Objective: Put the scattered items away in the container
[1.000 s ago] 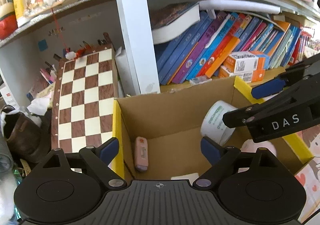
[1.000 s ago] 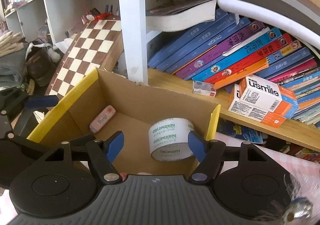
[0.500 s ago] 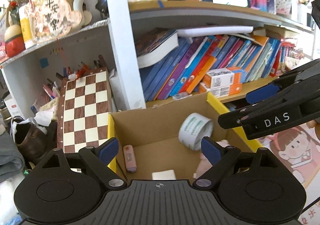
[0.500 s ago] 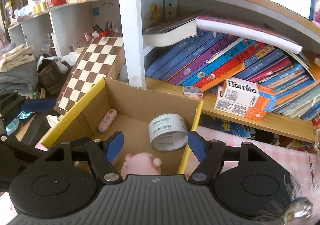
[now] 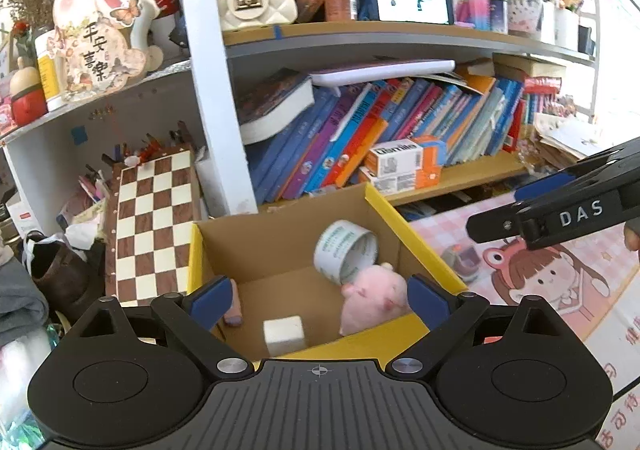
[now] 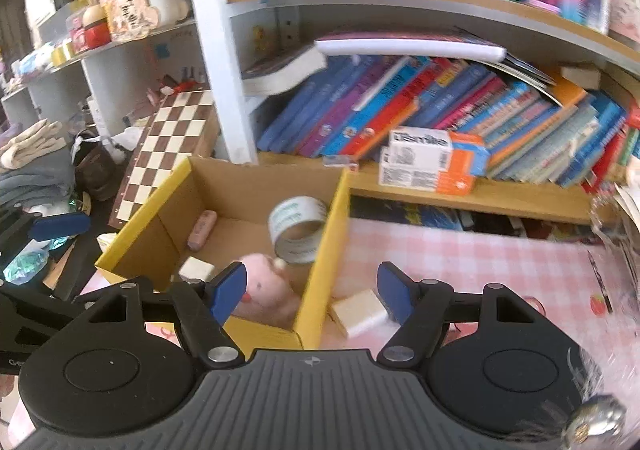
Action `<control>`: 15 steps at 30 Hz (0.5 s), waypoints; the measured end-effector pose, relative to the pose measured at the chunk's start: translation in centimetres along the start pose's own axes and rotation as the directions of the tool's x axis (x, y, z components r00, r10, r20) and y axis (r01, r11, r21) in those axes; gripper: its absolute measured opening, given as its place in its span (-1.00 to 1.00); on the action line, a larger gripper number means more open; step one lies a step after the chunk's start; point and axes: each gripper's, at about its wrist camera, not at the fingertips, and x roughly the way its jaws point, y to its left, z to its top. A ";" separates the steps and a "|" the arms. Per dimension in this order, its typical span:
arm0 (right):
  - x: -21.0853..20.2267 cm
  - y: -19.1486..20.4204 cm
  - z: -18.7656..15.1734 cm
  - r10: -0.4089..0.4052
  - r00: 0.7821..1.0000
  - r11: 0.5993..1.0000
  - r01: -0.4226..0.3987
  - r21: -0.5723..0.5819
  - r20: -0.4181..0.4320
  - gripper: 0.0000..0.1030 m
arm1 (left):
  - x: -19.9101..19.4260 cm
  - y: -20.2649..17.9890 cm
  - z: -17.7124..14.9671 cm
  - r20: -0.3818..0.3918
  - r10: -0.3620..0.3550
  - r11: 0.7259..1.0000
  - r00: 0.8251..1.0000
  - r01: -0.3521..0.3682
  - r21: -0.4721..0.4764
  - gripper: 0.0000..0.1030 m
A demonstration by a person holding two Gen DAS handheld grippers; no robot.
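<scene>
Where cardboard box (image 5: 416,246) sits — four items inside, one white block (image 6: 358,313) outside.

Both cameras sit just behind their own fingers, above and near the box (image 5: 416,250), facing the bookshelf (image 5: 360,37). The left view looks down into the box; the right view (image 6: 320,262) stands further right, over the pink tablecloth (image 6: 460,258). Both share box, books, chessboard (image 5: 154,226).

Both tools farther from box (image 5: 416,246)
</scene>
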 end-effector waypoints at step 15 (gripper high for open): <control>-3.5 -5.7 -3.6 -0.090 0.996 0.988 0.088 0.127 0.009 0.38 | -1.2 -3.5 -0.1 -0.015 -0.028 0.998 0.999 0.029 0.057 0.87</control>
